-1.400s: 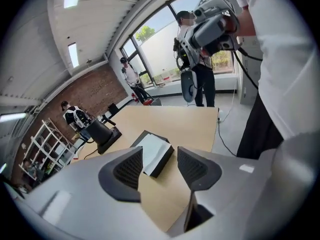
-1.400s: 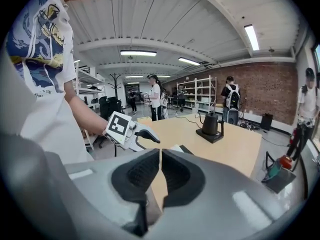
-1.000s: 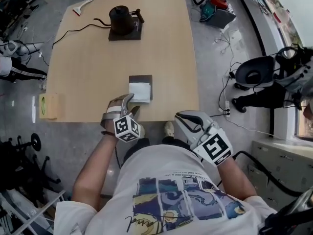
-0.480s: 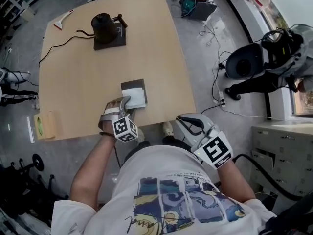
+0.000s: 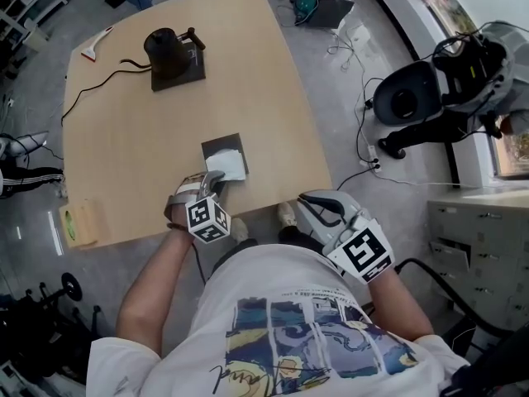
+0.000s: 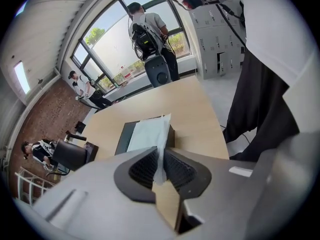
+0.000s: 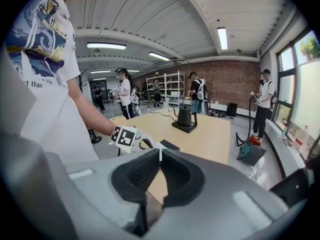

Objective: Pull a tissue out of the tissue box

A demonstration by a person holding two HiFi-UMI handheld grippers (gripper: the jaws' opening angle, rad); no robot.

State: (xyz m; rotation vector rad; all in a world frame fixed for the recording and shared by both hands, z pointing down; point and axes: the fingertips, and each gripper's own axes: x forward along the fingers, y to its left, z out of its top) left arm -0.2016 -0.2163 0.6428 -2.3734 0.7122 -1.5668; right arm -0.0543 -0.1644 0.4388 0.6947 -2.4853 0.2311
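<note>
A dark tissue box (image 5: 223, 145) sits near the front edge of the wooden table (image 5: 124, 131), with a white tissue (image 5: 229, 166) standing out of its top. My left gripper (image 5: 214, 181) reaches the near side of the box. In the left gripper view its jaws have just been closing, and the pads now press on the lower edge of the tissue (image 6: 150, 133), which rises from the box (image 6: 123, 139). My right gripper (image 5: 311, 202) hangs off the table's front edge, to the right of the box. It is shut with nothing between its jaws (image 7: 160, 165).
A black kettle on a dark base (image 5: 170, 50) stands at the far left of the table, its cord trailing left. A small wooden block (image 5: 79, 222) lies at the table's left edge. Other people, bags and cables (image 5: 331, 7) surround the table.
The left gripper has moved forward to the box and its jaws have gone from open to shut on the tissue. The right gripper has stayed put.
</note>
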